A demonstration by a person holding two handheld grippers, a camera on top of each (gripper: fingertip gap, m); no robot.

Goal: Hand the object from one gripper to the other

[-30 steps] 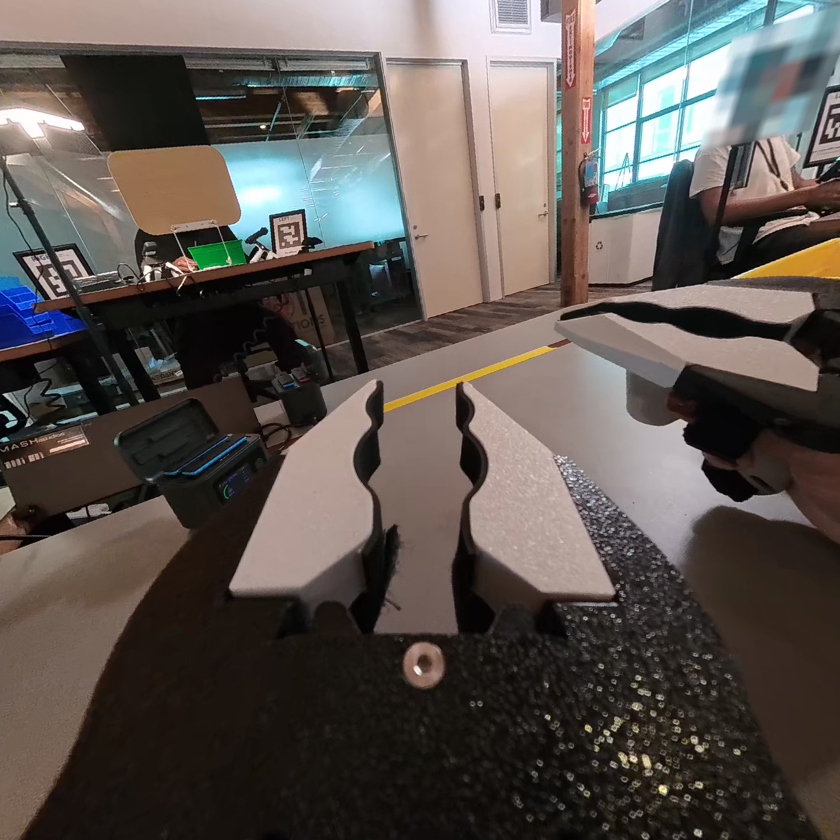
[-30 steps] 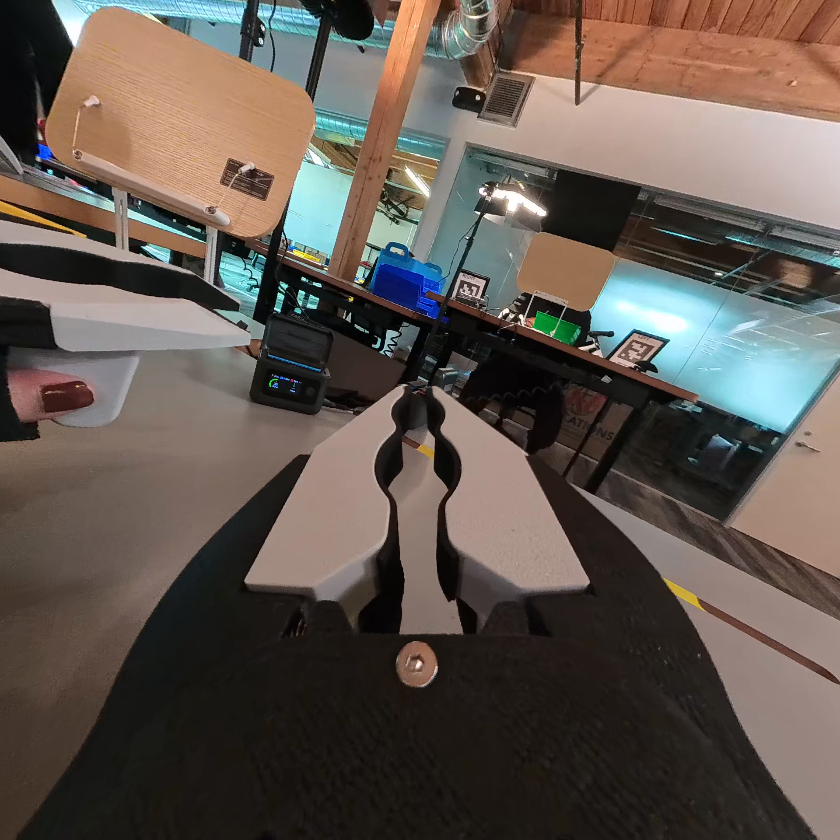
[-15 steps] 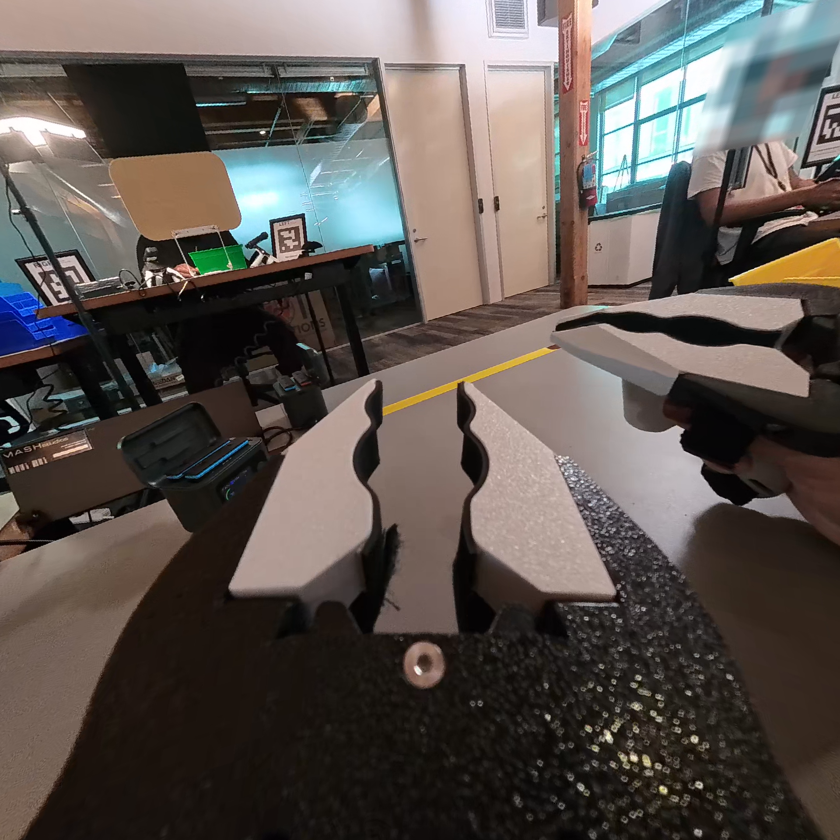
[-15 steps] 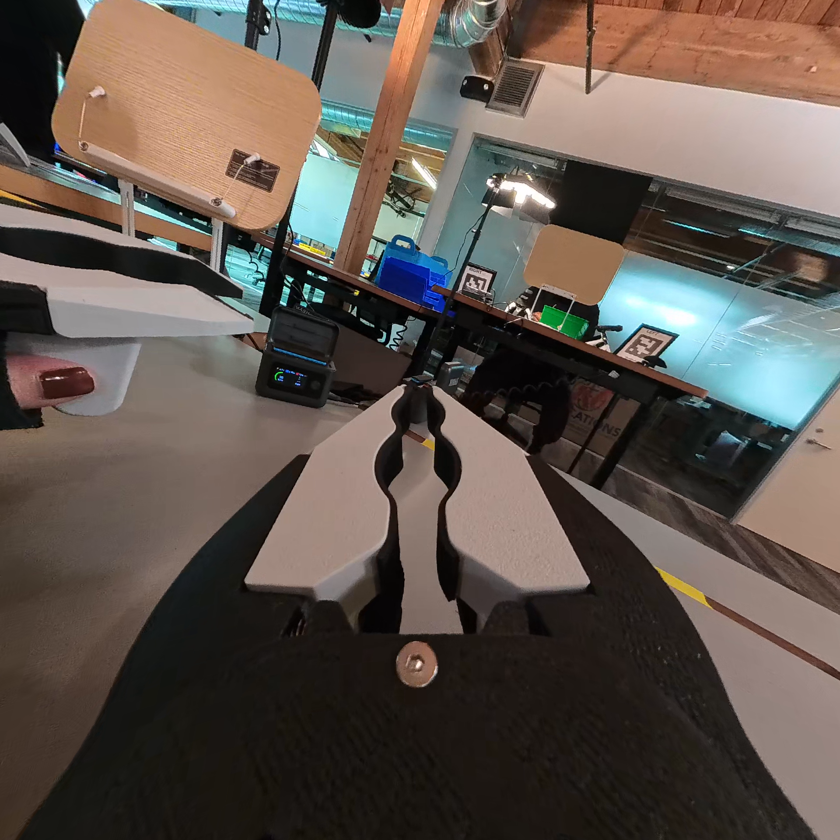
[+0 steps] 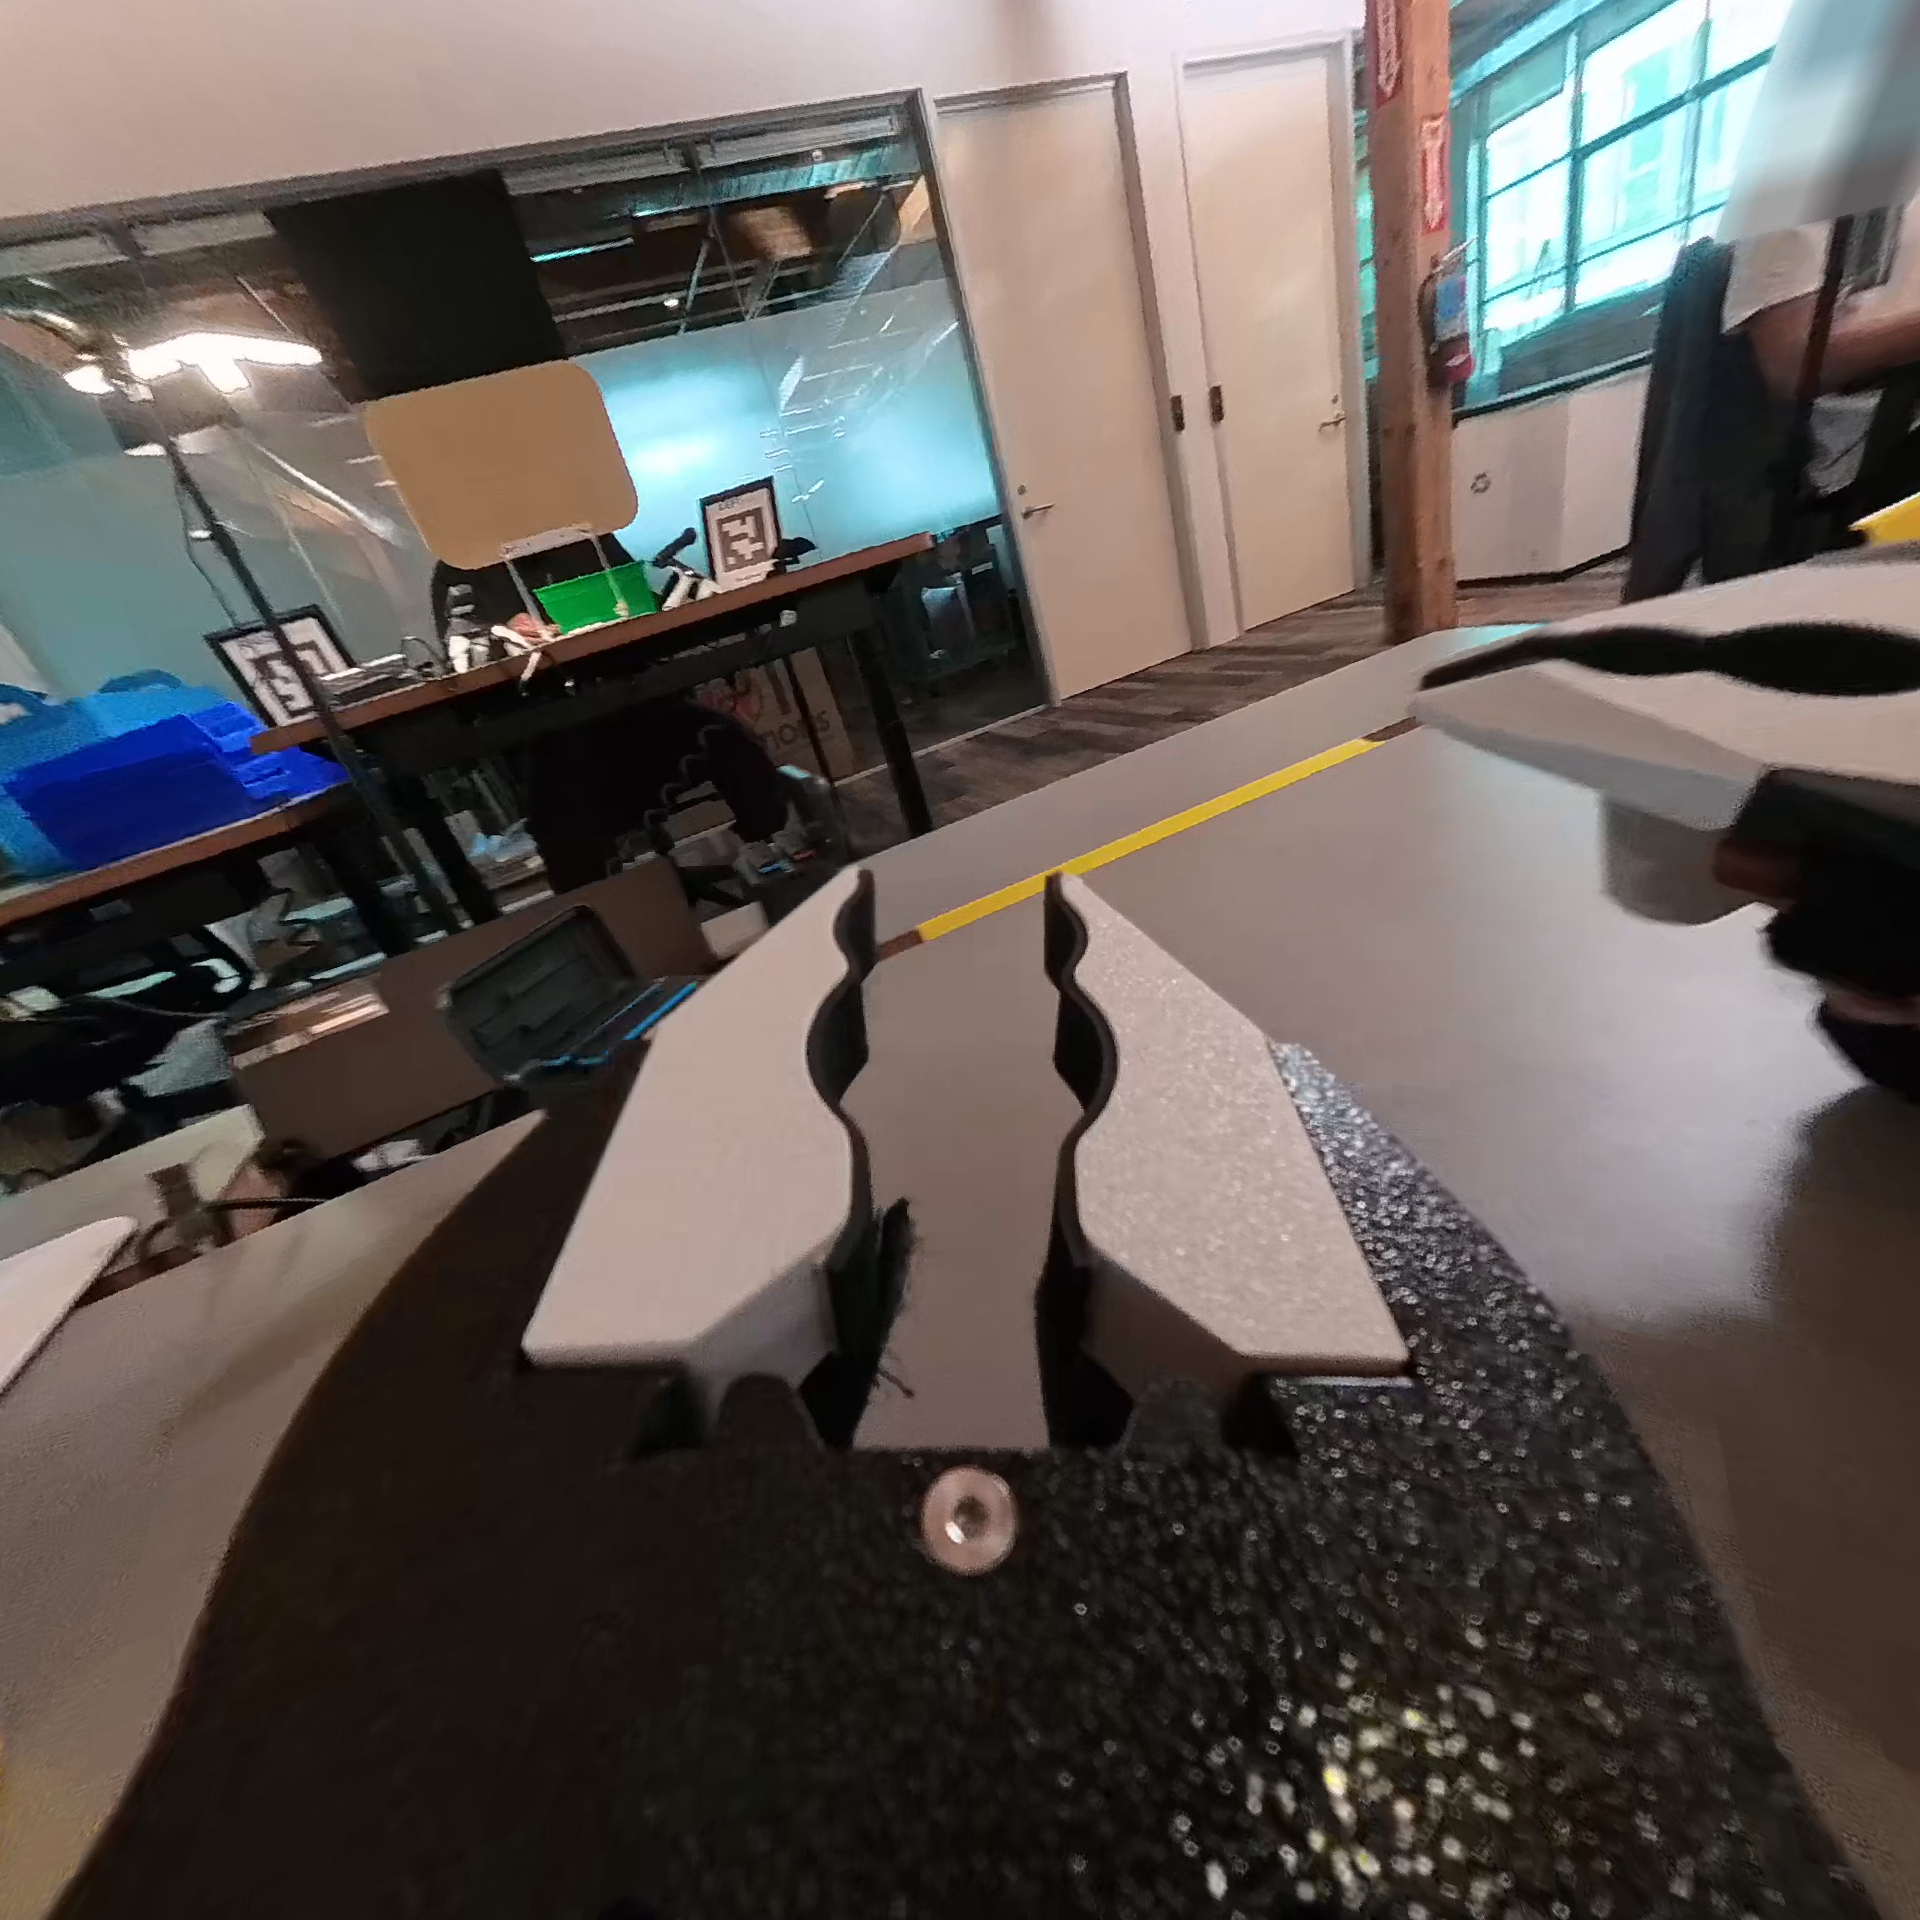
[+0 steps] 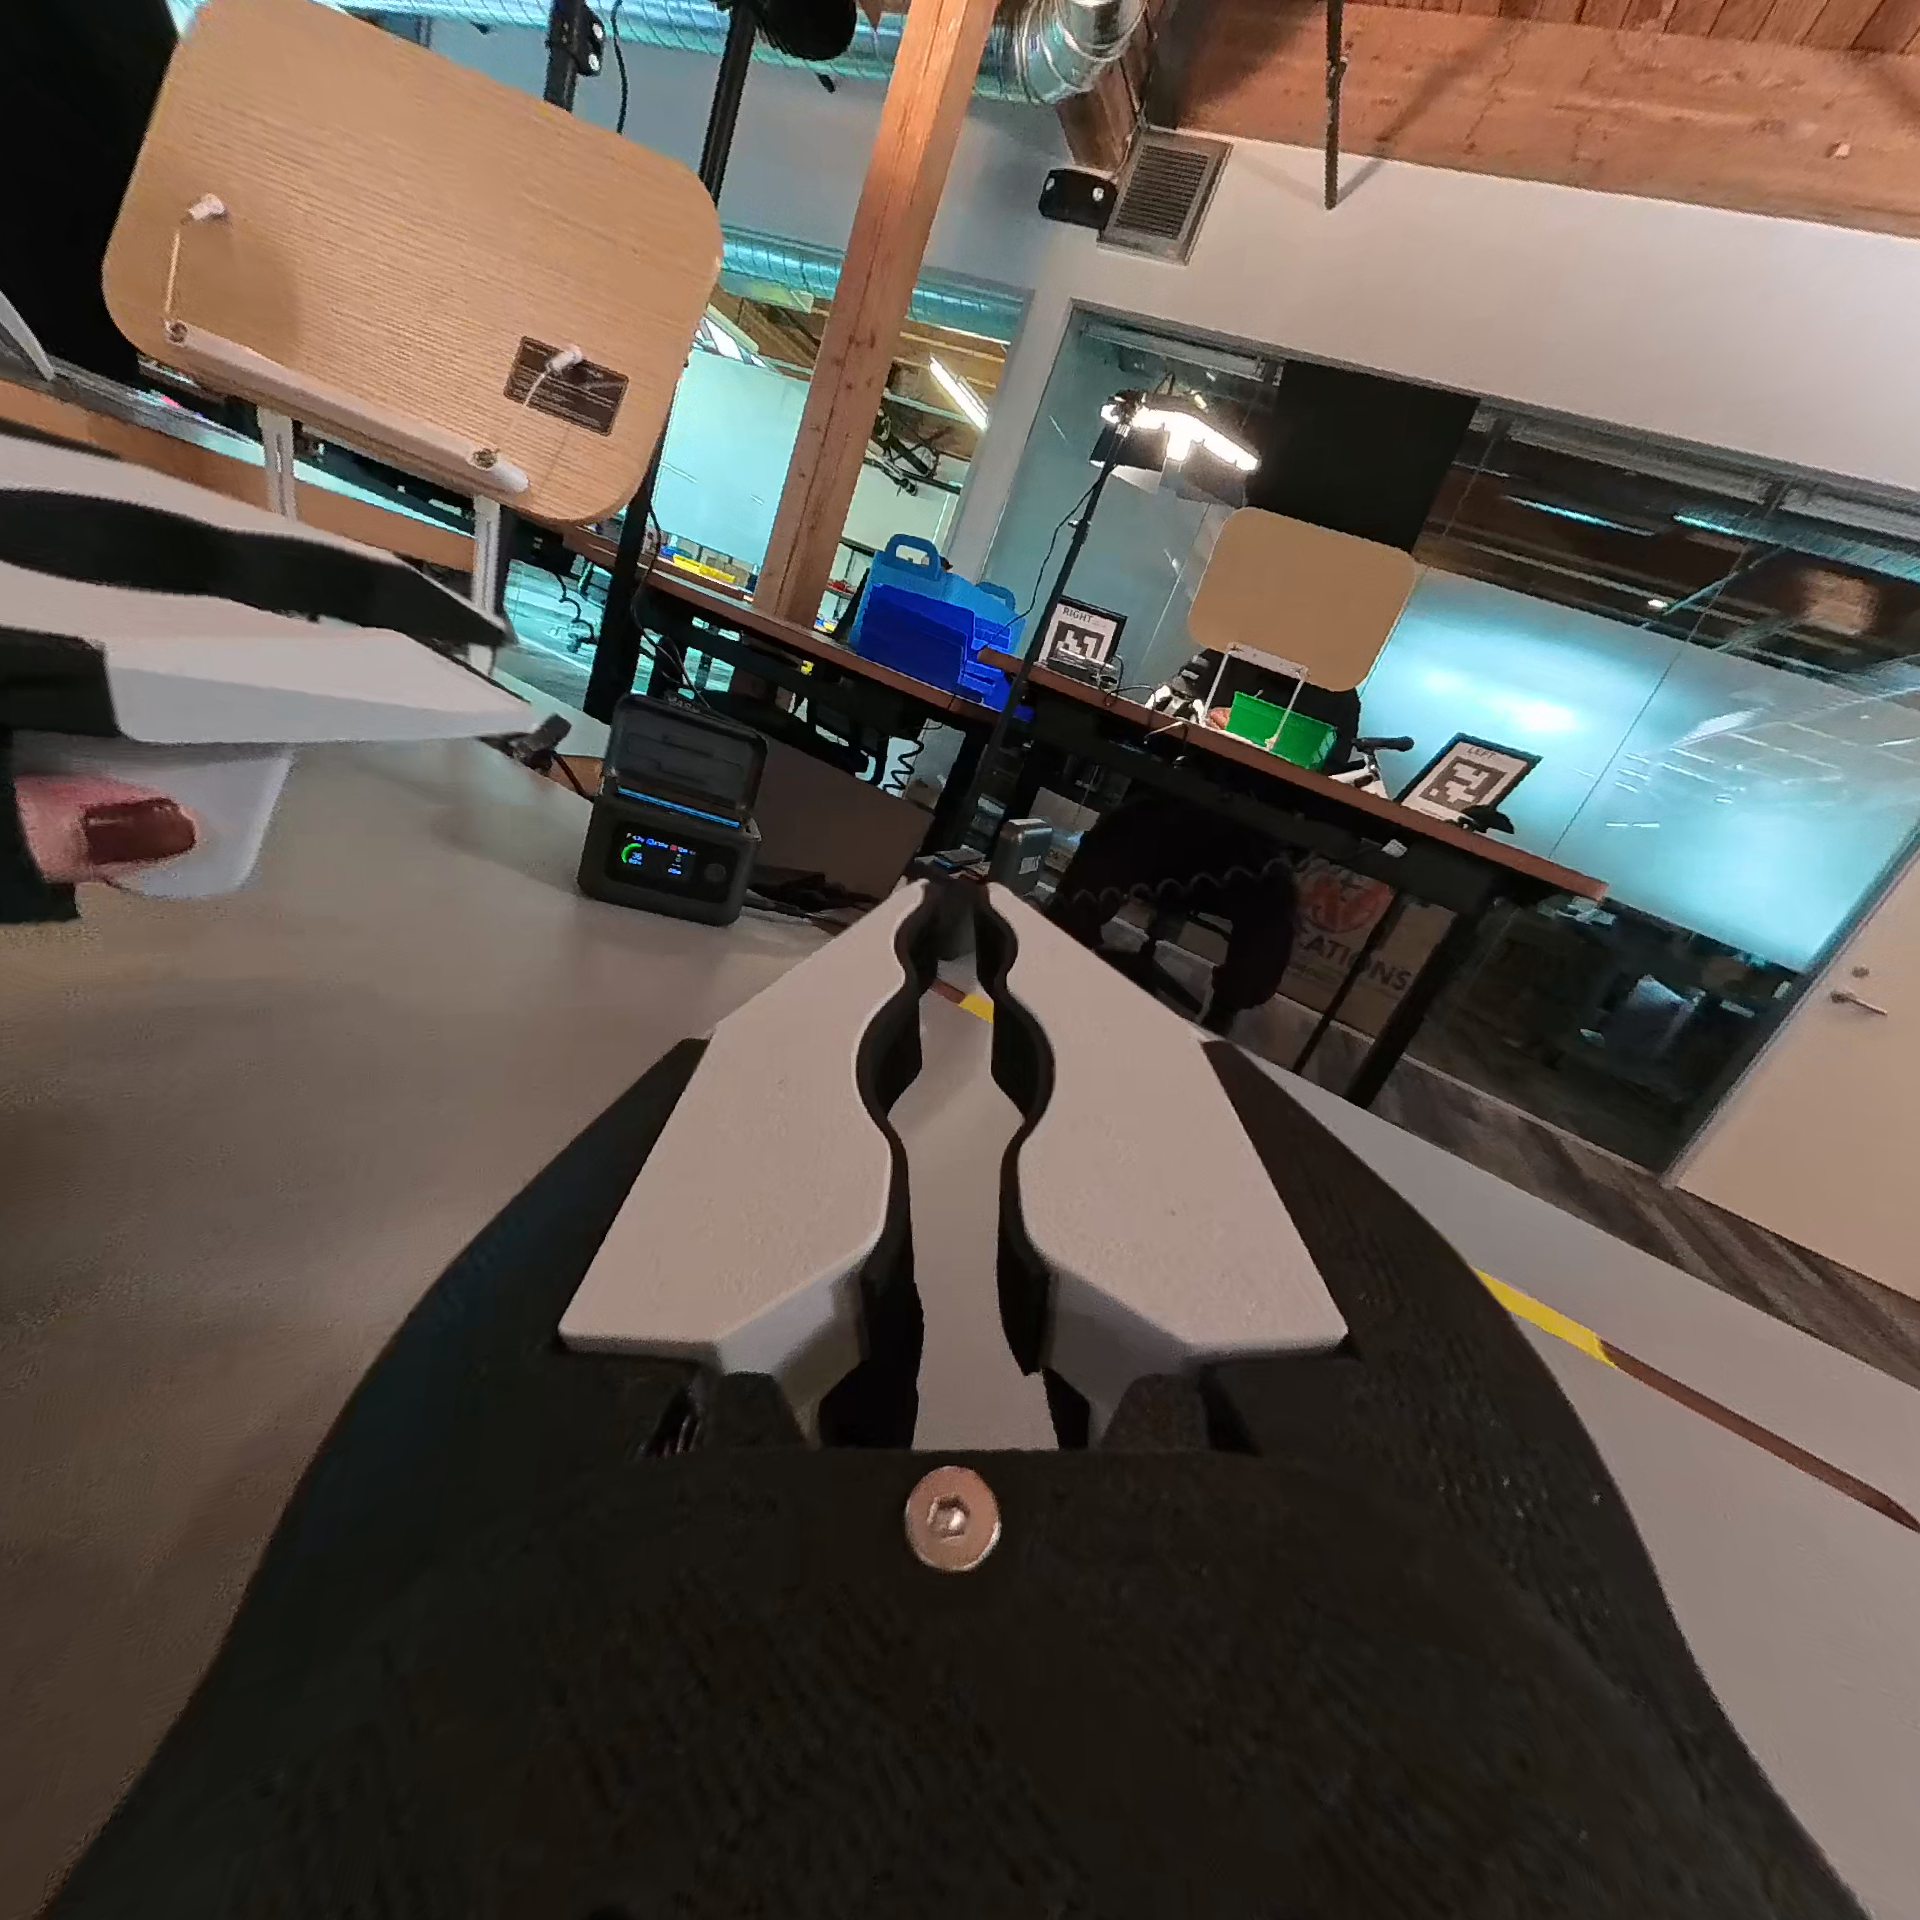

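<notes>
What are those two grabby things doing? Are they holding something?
A person holds a two-finger gripper in each hand above a grey table. Neither holds anything right now. The left gripper has its jaws apart with only table showing between them. The right gripper has its jaws nearly together, a thin gap left, also empty. No object to pass is in view, so the hand-over has not started.

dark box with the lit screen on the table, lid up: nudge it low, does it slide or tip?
The dark box looks squat, with its base flat on the table, so it probably slides rather than tips. The raised lid looks hinged, so a push there may just fold it shut. The casing looks rigid. Its weight cannot be judged.
</notes>
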